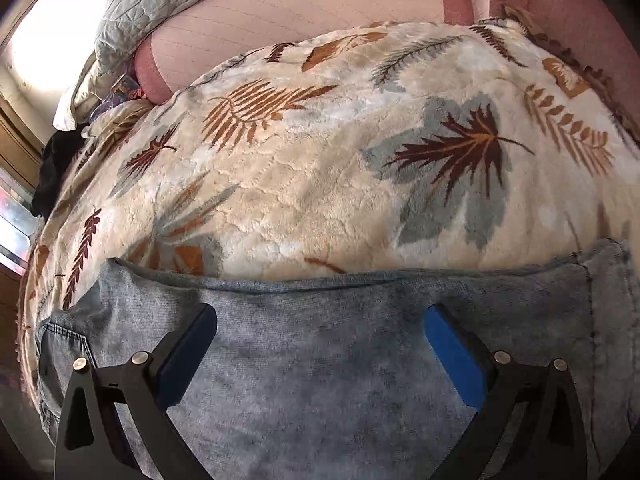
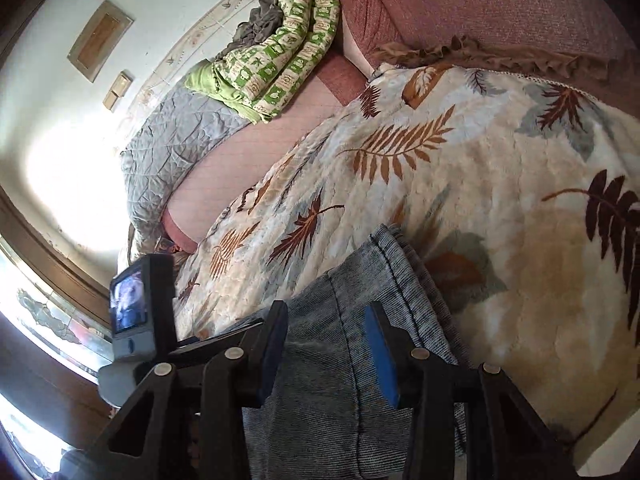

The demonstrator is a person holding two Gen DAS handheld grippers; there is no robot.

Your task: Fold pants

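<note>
Grey-blue denim pants (image 1: 320,360) lie flat on a cream blanket with a leaf print (image 1: 320,180). My left gripper (image 1: 320,320) is open, its blue-padded fingers wide apart over the pants, with a folded edge just beyond the tips. In the right wrist view the pants (image 2: 344,380) run between the fingers of my right gripper (image 2: 326,316), with a hem end (image 2: 384,248) beyond the tips. Its jaws stand partly apart with cloth between them; the pads do not visibly press the cloth.
The leaf blanket (image 2: 500,200) covers a bed with a pink sheet (image 2: 240,168). A grey quilt (image 2: 172,152) and a green patterned rolled quilt (image 2: 280,60) lie at the far end. The other gripper's camera unit (image 2: 132,312) is at left. A bright window is behind.
</note>
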